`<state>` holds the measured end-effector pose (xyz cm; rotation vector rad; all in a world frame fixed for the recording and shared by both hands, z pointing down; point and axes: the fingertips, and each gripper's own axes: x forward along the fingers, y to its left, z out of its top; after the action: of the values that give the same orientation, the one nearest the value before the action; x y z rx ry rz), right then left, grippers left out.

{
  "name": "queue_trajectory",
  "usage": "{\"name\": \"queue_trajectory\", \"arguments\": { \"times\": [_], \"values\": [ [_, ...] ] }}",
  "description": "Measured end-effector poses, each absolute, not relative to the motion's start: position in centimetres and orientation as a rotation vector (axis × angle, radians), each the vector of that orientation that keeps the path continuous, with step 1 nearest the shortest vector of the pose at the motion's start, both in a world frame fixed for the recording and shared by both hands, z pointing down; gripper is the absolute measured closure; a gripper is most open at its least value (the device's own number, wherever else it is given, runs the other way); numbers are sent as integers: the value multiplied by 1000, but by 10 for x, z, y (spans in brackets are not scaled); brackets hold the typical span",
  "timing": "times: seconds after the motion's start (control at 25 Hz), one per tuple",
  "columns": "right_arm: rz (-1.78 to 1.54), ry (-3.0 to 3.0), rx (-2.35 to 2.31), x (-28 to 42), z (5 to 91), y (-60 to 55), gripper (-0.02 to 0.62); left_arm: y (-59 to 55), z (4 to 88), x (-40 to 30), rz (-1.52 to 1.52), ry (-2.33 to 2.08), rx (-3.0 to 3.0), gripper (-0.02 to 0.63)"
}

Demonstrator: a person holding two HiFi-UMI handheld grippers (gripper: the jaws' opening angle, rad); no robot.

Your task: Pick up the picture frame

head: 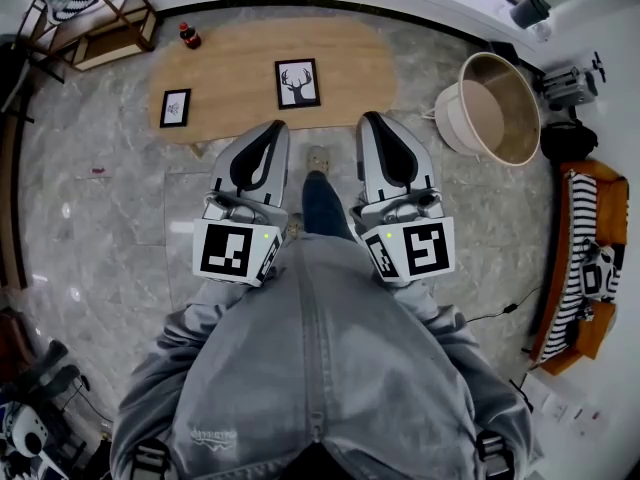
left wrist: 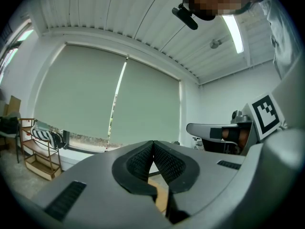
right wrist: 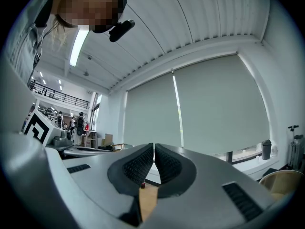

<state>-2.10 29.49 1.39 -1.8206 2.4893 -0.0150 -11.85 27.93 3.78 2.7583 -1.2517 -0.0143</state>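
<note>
Two picture frames lie on a low oval wooden table (head: 350, 58) ahead of me. The larger black frame (head: 297, 83), with a deer head print, is near the table's middle. A smaller black frame (head: 175, 107) lies toward its left end. My left gripper (head: 274, 128) and right gripper (head: 370, 120) are held level side by side, short of the table's near edge and above the floor. Both are shut with nothing between the pads. In the left gripper view the ribbed pads (left wrist: 143, 162) meet at the tip, and the right gripper view shows its pads (right wrist: 139, 165) the same way. Only a sliver of tabletop shows below each.
A dark bottle with a red cap (head: 188, 36) stands at the table's far left. A large round tub (head: 492, 108) sits on the floor to the right, a wooden shelf (head: 95, 23) at the far left, and an orange seat with striped cloth (head: 585, 258) along the right. My shoe (head: 318, 158) is between the grippers.
</note>
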Motion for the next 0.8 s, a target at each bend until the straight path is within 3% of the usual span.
{"name": "queue_trajectory", "arguments": {
  "times": [0.8],
  "values": [
    [-90, 2644, -1653, 47, 51, 32, 561, 26, 56, -41, 4, -1437, 2672, 588]
  ]
}}
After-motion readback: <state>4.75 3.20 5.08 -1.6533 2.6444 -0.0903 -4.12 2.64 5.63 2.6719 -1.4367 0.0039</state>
